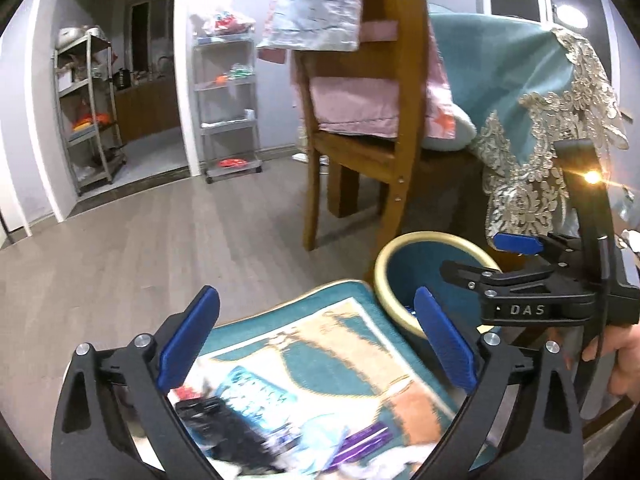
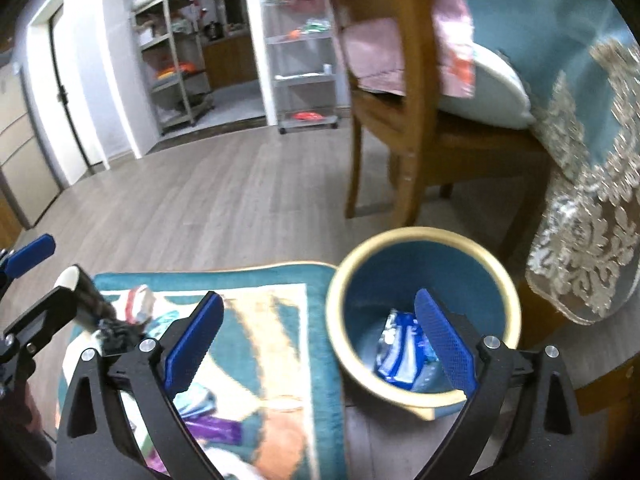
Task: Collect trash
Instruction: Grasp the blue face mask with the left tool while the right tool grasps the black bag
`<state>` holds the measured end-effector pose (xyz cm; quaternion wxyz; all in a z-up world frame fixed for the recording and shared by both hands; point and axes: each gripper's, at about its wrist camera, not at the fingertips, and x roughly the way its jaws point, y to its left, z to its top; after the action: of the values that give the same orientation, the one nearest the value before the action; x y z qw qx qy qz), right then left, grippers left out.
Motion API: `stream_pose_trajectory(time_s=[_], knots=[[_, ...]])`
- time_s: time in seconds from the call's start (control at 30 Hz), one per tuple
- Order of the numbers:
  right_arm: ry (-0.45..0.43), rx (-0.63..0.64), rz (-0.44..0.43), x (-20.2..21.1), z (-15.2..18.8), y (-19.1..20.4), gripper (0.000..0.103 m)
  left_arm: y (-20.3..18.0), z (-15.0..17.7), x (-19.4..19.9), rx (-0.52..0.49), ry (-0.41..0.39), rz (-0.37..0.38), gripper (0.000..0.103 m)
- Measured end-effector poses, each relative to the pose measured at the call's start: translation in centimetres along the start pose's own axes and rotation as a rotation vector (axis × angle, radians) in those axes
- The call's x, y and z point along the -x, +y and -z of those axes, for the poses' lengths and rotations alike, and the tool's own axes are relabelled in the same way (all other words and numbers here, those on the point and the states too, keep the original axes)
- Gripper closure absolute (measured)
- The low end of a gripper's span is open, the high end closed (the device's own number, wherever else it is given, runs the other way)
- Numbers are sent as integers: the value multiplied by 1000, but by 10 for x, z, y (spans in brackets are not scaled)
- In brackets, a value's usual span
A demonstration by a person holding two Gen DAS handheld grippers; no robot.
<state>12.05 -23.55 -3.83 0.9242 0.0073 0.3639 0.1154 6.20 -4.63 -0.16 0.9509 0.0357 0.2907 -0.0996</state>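
Bin (image 2: 404, 394): 1, teal w/ gold rim, on floor by rug; 1 blue-white wrapper (image 2: 402, 354) inside.
Rug (image 2: 316, 320): loose trash left, several pcs, too blurred to count.
Your L gripper (image 1: 316, 340): released, empty.
Your R gripper (image 2: 320, 344): released, empty, over bin.

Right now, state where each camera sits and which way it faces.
Left wrist: on the left gripper, angled down over the rug towards the wooden chair; its open fingers, the right gripper and a hand show.
Right wrist: on the right gripper, above the bin holding a blue wrapper; its open fingers show, the left gripper at the edge.
Shared: rug, bin, chair, floor trash.
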Motion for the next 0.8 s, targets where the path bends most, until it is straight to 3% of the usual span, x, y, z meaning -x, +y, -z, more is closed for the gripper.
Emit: stream_pose_trajectory(time_s=[0.3, 0.57, 0.63, 0.8], knots=[[31, 45, -54, -4, 5, 53, 6, 59, 18, 28, 18, 16, -126, 6], [68, -55, -107, -17, 13, 77, 5, 103, 34, 32, 43, 66, -216, 6], [148, -86, -102, -35, 17, 80, 5, 112, 39, 29, 54, 89, -234, 6], [224, -178, -139, -61, 28, 91, 5, 125, 49, 23, 56, 133, -251, 6]])
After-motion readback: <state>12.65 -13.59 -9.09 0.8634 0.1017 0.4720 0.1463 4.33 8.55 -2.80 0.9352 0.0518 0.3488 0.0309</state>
